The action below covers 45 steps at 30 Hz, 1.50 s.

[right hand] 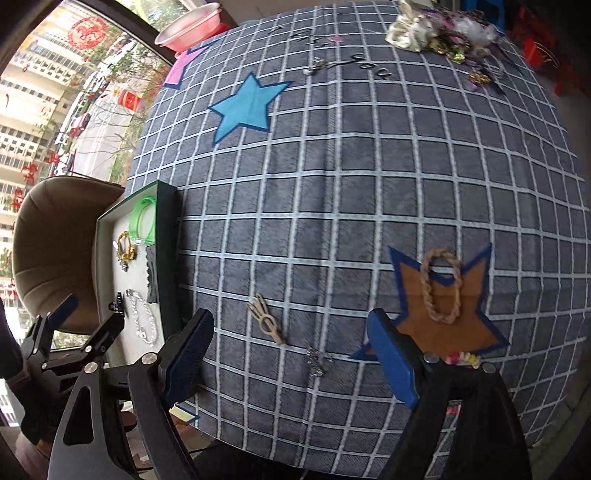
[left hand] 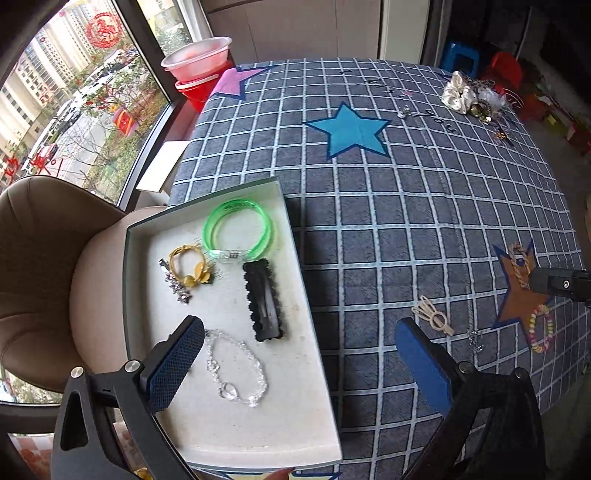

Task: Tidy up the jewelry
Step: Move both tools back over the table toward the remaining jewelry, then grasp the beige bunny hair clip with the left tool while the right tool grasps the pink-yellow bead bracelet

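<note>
- Five pieces already lie in the white-lined tray (left hand: 317,435) at the table's window-side edge: a green bangle (left hand: 238,230), a yellow hair tie (left hand: 188,266), a small sparkly clip beside it, a black scalloped hair clip (left hand: 263,300) and a clear bead bracelet (left hand: 236,369).
- The left gripper (left hand: 299,363) hangs above the tray's near end, pointing steeply down, its jaws spread as wide as they go and nothing between them; the bead bracelet lies just beside its left finger.
- The right gripper (right hand: 291,356) hovers over the checked tablecloth (right hand: 369,184) with jaws wide apart and empty.
- Loose pieces remain on the cloth: a beige hair clip (right hand: 266,320), a small silver charm (right hand: 317,360), a braided rope bracelet (right hand: 441,286) on the brown star, and a pastel bead bracelet (left hand: 541,330) partly hidden behind the right finger.
- The silver charm sits almost straight ahead between the right gripper's fingers, the beige clip a little towards its left finger, with its long axis slanting across the gap.
- By my reckoning the right hand is the nearer one for either, the tray lying well off to its left.
- A heap of scrunchies and trinkets (right hand: 439,31) waits at the far corner, well apart from both hands.
</note>
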Motion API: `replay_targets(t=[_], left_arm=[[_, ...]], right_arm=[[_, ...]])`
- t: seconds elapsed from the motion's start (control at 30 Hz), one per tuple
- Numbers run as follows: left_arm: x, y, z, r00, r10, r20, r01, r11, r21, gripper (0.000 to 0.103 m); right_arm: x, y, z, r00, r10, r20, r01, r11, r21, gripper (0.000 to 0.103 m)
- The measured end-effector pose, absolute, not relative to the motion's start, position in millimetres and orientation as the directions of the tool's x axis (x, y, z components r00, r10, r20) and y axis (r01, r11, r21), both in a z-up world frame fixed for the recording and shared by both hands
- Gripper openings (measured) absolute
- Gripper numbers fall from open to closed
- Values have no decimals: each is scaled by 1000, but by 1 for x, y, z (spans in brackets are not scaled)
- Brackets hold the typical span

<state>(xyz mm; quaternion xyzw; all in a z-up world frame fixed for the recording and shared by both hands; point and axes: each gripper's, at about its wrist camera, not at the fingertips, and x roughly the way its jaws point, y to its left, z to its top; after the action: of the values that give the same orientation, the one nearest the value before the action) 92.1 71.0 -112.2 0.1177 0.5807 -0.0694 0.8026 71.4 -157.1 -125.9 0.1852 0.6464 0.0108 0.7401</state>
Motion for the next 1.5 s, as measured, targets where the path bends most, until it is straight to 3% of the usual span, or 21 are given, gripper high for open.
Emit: replay_targets(t=[0.27, 0.53, 0.83, 0.93, 1.03, 1.27, 1.33, 1.37, 1.43, 1.47, 1.5], left_arm=[[84, 4, -143, 181, -26, -983, 367, 929, 43, 103], [92, -11, -175, 72, -22, -997, 307, 952, 1, 103], [97, -10, -199, 22, -9, -1000, 236, 972, -4, 100], [96, -6, -205, 7, -4, -1000, 230, 973, -3, 87], [97, -4, -213, -6, 4, -1000, 223, 975, 2, 86], [88, -7, -233, 3, 3, -1000, 223, 975, 4, 78], [85, -17, -235, 7, 0, -1000, 230, 973, 2, 74], [84, -19, -234, 11, -3, -1000, 239, 971, 0, 67], [84, -29, -229, 16, -9, -1000, 262, 965, -4, 50], [84, -32, -228, 18, -11, -1000, 275, 961, -6, 34], [84, -35, -227, 15, -13, -1000, 287, 958, -8, 27]], right_arm=[[-8, -251, -138, 140, 165, -976, 454, 866, 212, 87], [-57, -288, -166, 67, 143, -987, 541, 826, 156, 87], [-59, -290, -191, 4, 67, -998, 476, 878, 61, 87], [-55, -285, -201, -1, 49, -999, 452, 891, 43, 87], [-53, -285, -207, -2, 36, -999, 436, 899, 31, 87], [-39, -263, -220, 15, -26, -1000, 366, 931, -19, 74], [-36, -256, -221, 26, -33, -999, 354, 935, -22, 71], [-35, -254, -221, 31, -34, -999, 350, 936, -21, 67], [-32, -249, -220, 36, -33, -999, 339, 941, -19, 61], [-28, -241, -222, 37, -32, -999, 334, 942, -18, 57], [-28, -239, -222, 39, -31, -999, 328, 945, -17, 51]])
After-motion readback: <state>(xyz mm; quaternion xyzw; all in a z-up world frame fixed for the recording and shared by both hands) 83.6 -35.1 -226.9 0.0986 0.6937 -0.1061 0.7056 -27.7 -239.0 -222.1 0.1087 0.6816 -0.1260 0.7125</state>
